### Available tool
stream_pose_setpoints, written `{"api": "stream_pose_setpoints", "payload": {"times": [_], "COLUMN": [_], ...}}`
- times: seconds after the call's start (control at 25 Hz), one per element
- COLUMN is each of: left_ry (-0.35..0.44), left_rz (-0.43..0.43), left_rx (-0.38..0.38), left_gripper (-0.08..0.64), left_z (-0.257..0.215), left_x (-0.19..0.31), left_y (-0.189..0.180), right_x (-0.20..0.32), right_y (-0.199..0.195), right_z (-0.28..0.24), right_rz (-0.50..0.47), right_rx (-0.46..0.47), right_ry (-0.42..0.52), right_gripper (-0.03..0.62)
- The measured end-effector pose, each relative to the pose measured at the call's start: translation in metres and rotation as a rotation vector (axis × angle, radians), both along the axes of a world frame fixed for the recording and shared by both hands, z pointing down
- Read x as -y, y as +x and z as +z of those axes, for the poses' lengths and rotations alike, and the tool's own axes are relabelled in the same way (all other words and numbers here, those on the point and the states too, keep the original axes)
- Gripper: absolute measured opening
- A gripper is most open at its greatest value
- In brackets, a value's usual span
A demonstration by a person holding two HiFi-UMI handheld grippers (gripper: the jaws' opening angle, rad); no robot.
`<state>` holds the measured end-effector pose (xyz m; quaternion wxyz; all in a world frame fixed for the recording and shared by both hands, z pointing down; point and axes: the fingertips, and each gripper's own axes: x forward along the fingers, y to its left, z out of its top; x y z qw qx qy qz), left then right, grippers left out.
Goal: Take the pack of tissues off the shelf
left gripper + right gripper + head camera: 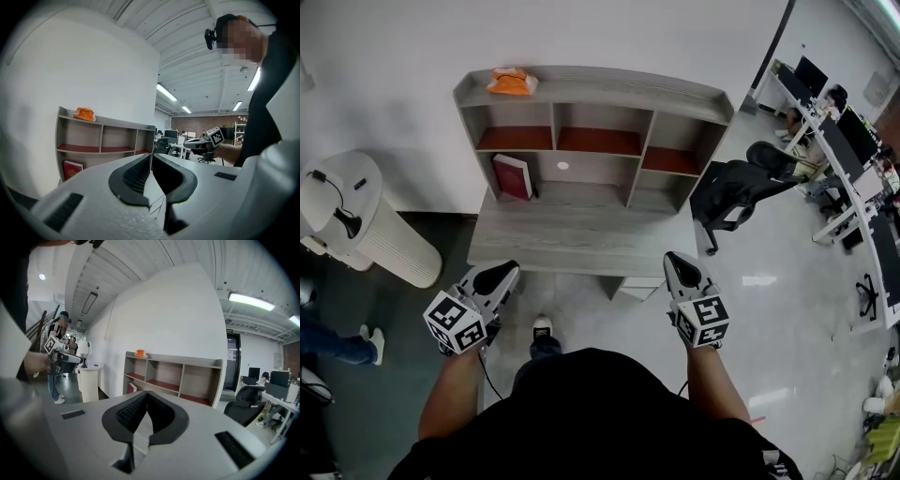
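The orange pack of tissues [510, 82] lies on the top board of the grey shelf unit [675, 94], at its left end. It also shows in the left gripper view as the pack [85, 114] and in the right gripper view as the pack [139, 353]. My left gripper [508, 272] hovers at the desk's near left edge, shut and holding nothing. My right gripper [675, 258] is at the near right edge, also shut and holding nothing. Both are far short of the pack. The jaws meet at the tips in each gripper view [151, 154] [146, 393].
A red book [514, 176] leans in the lower left compartment. A white cylindrical stand [366, 225] is left of the desk, a black office chair [736, 187] right of it. Rows of desks [853, 159] run at far right. Another person's legs [337, 342] are at the left edge.
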<state>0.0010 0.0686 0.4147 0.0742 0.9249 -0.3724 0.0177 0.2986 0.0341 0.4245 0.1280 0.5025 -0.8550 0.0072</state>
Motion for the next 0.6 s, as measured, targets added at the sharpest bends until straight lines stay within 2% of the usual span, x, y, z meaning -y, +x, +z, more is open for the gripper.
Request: {"api": "stream_pose_setpoints", "payload": {"times": [0.16, 0.28, 0.48, 0.6], "left_ry": [-0.027, -0.016, -0.018, -0.027], "left_rz": [0.02, 0.019, 0.013, 0.02], "left_rx": [0.0, -0.004, -0.02, -0.001], "left_gripper": [0.034, 0.035, 0.034, 0.035], "left_z": [0.01, 0.004, 0.002, 0.009], "left_x": [0.017, 0.033, 0.061, 0.074], "left_y": [-0.004, -0.01, -0.027, -0.04], "right_x": [0.01, 0.021, 0.044, 0.06], "right_y": [0.002, -0.002, -0.02, -0.034], "right_z": [-0.001, 0.002, 0.012, 0.018], "right_rz": [0.033, 0.037, 0.03, 0.029], "right_rx": [0.005, 0.002, -0.005, 0.003], "right_ry": [-0.002, -0.017, -0.044, -0.063], "right_gripper": [0.009, 0.009, 0.009, 0.009]}}
